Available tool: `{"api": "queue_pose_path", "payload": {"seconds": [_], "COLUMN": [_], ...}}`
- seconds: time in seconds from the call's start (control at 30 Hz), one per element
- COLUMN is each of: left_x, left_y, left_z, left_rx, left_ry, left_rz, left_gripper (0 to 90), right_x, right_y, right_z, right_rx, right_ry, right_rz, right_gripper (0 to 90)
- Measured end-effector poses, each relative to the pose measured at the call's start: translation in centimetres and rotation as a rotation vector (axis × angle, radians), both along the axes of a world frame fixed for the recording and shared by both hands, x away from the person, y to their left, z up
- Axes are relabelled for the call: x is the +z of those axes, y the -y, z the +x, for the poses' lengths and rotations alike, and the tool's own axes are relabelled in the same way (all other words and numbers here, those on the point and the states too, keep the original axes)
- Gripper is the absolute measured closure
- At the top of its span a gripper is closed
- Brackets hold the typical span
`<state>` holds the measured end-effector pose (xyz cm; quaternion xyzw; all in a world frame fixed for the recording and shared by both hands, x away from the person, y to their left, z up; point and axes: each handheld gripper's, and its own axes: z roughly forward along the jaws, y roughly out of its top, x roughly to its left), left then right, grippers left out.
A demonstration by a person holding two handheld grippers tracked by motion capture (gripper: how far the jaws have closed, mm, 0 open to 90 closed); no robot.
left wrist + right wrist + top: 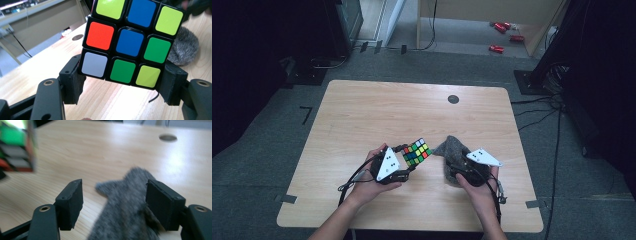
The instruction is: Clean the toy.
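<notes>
Looking along the left tongs (122, 82), we see their two black jaws pressed against opposite sides of the puzzle cube (132, 40), which is held tilted, clear of the bench (105, 102); the cube's top row is cut off at the upper edge of that view. In the high view the cube (417, 152) sits at about 1 o'clock from the left tongs (404, 159), near the bench's (362, 115) front middle, and the left hand (374, 172) wraps the grip below.

From the right tongs (113, 202) we see the jaws standing wide apart with a grey felt cloth (127, 212) between them; the cloth lies against the right jaw and leaves a gap to the left one, so nothing is pinched. Its lower end is cut off and its outline is blurred. The cube (16, 145) at 10 o'clock there is blurred too.

In the high view the cloth (451, 148) peaks just beside the cube, at 3 o'clock from it, and the right tongs (462, 167) and their grey plate hide its near part.

Farther off, a round dark hole (453, 99) marks the bench toward 12 o'clock, and red objects (502, 30) lie on the floor beyond.
</notes>
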<state>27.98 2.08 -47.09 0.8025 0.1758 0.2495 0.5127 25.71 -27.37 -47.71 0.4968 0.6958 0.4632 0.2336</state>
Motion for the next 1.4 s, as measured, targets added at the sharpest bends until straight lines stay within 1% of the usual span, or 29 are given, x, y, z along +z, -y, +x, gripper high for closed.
{"api": "queue_pose_path", "payload": {"seconds": [0.03,0.1,0.2,0.27,0.33,0.37,0.4,0.43,0.5,0.57,0.6,0.73,0.8,0.87,0.97,1.03,1.1,1.13,1.23,1.33,1.4], "left_x": [0.1,0.1,0.2,0.2,0.2,0.1,0.1,0.1,0.2,0.2,0.2,0.1,0.0,-0.2,-0.5,-0.6,-0.7,-0.8,-0.9,-1.0,-0.8], "left_y": [-0.1,-0.3,-0.4,-0.5,-0.5,-0.5,-0.5,-0.5,-0.6,-0.7,-0.7,-0.7,-0.6,-0.4,-0.2,0.1,0.3,0.4,0.9,1.3,1.5], "left_z": [0.1,0.2,0.3,0.3,0.3,0.2,0.2,0.2,0.3,0.3,0.4,0.4,0.4,0.4,0.4,0.4,0.3,0.3,0.1,-0.2,-0.4], "left_rx": [0.004,0.005,0.001,-0.005,-0.005,-0.003,0.000,0.004,0.007,0.007,0.003,-0.010,-0.009,-0.006,-0.009,-0.012,-0.021,-0.027,-0.044,-0.057,-0.066], "left_ry": [-0.016,-0.034,-0.046,-0.057,-0.060,-0.061,-0.067,-0.075,-0.083,-0.090,-0.095,-0.101,-0.103,-0.106,-0.113,-0.115,-0.117,-0.118,-0.132,-0.130,-0.125], "left_rz": [-0.008,-0.023,-0.037,-0.044,-0.040,-0.039,-0.041,-0.044,-0.055,-0.062,-0.063,-0.052,-0.033,-0.014,0.010,0.027,0.039,0.049,0.061,0.072,0.069], "left_gripper": [32.8,32.8,32.8,32.8,32.8,32.8,32.8,32.8,32.8,32.8,32.8,32.8,32.8,32.8,32.8,32.8,32.8,32.8,32.9,32.9,32.9], "right_x": [-0.4,-1.1,-1.8,-2.2,-2.7,-2.9,-3.1,-3.3,-3.5,-3.2,-3.1,-2.1,-1.4,-0.4,0.9,1.8,2.5,2.7,3.2,3.5,3.5], "right_y": [0.2,0.4,0.5,0.5,0.4,0.4,0.4,0.5,0.5,0.4,0.4,0.3,0.2,0.1,-0.3,-0.6,-1.2,-1.5,-2.5,-3.8,-4.4], "right_z": [0.2,0.4,0.7,0.8,0.9,0.9,0.9,0.9,0.9,0.7,0.6,0.2,-0.1,-0.5,-1.1,-1.5,-1.9,-2.1,-2.5,-3.0,-3.2], "right_rx": [-0.010,-0.028,-0.034,-0.051,-0.075,-0.080,-0.087,-0.087,-0.068,-0.054,-0.047,-0.035,-0.017,0.022,0.057,0.086,0.120,0.140,0.190,0.233,0.256], "right_ry": [-0.020,-0.040,-0.069,-0.087,-0.107,-0.116,-0.128,-0.134,-0.136,-0.120,-0.110,-0.071,-0.042,0.000,0.048,0.075,0.098,0.107,0.120,0.137,0.149], "right_rz": [-0.006,-0.039,-0.056,-0.083,-0.115,-0.120,-0.124,-0.123,-0.120,-0.129,-0.126,-0.082,-0.037,0.019,0.062,0.098,0.120,0.123,0.134,0.135,0.118], "right_gripper": [31.9,33.5,34.7,37.0,42.6,45.8,51.0,55.7,63.1,67.2,68.4,69.9,70.3,70.9,71.1,71.1,70.9,70.8,70.6,70.5,70.3]}}
